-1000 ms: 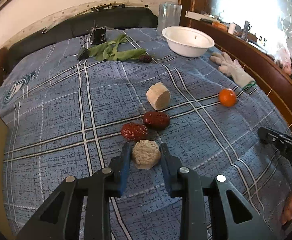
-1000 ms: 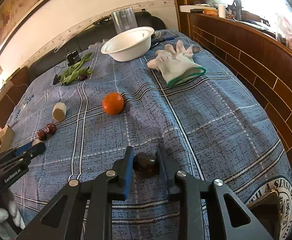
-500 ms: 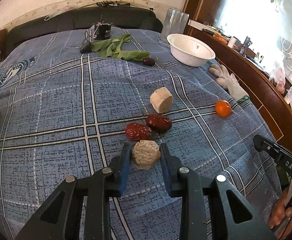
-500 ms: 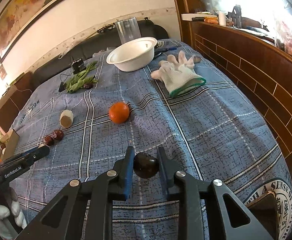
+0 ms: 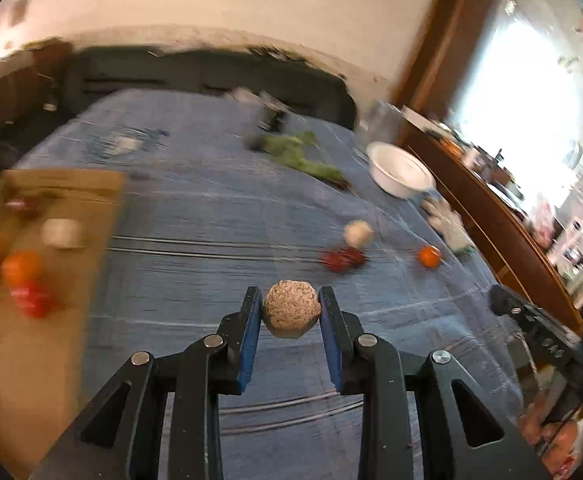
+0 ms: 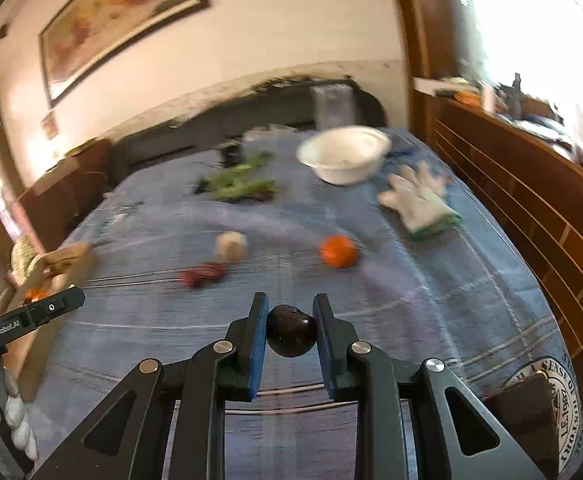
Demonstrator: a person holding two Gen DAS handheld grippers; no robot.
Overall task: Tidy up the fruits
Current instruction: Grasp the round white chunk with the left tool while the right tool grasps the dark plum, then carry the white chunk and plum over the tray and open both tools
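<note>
- The left tongs (image 5: 290,312) are clamped on a rough beige lump (image 5: 290,313), above the blue cloth (image 5: 219,216).
- The right tongs (image 6: 290,330) grip a dark fruit (image 6: 291,330), nearer than the orange (image 6: 338,251).

cloth (image 6: 431,300) blue w/ pale stripes | bowl (image 6: 343,156) white | orange (image 6: 338,251) orange | claw pads (image 5: 251,332) blue

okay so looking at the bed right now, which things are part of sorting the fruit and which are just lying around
Part of the job: beige round piece in the left gripper; dark fruit in the right gripper; orange; red dates; pale chunk; cardboard box.

Lying about: white glove; white bowl; green leaves.
</note>
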